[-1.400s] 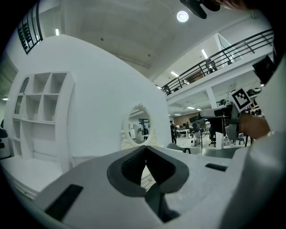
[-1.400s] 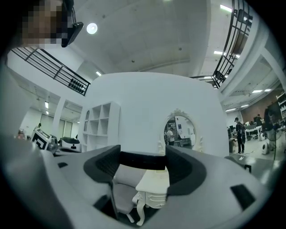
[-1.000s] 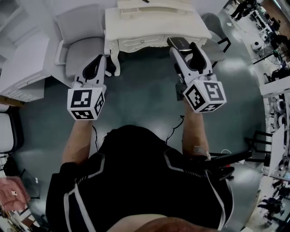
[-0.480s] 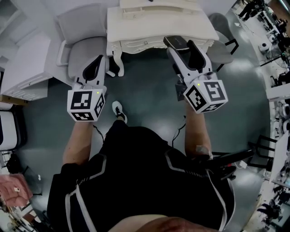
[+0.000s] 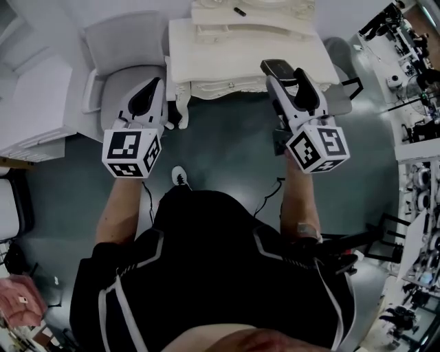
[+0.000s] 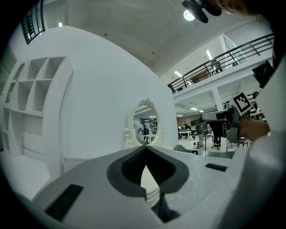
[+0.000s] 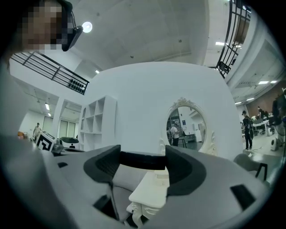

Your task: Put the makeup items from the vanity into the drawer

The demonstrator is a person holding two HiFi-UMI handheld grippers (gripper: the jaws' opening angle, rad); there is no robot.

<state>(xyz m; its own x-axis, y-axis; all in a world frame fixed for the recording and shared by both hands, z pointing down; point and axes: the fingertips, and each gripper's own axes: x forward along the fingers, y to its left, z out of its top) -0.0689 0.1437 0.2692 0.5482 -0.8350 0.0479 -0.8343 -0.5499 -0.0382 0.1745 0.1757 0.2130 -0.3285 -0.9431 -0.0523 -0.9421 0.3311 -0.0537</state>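
Note:
The cream vanity (image 5: 240, 58) stands ahead of me, its front edge just past both grippers. A small dark item (image 5: 239, 11) lies on its upper shelf. My right gripper (image 5: 289, 72) is level and shut on a flat black case (image 5: 277, 67). In the right gripper view the black case (image 7: 154, 162) spans the gap between the pads of the right gripper (image 7: 143, 157), with the vanity (image 7: 154, 190) below and its oval mirror (image 7: 185, 125) behind. My left gripper (image 5: 151, 86) is shut and holds nothing; in its own view the tips of the left gripper (image 6: 144, 150) meet.
A grey chair (image 5: 124, 65) stands left of the vanity and another chair (image 5: 338, 58) at its right. White shelving (image 5: 34, 103) runs along the left wall. Cables (image 5: 268, 196) trail over the dark floor by my shoe (image 5: 180, 177). Desks and equipment (image 5: 419, 137) crowd the right side.
I have walked up to the vanity, and both grippers have moved forward with me to its front edge. The right gripper still carries the black case.

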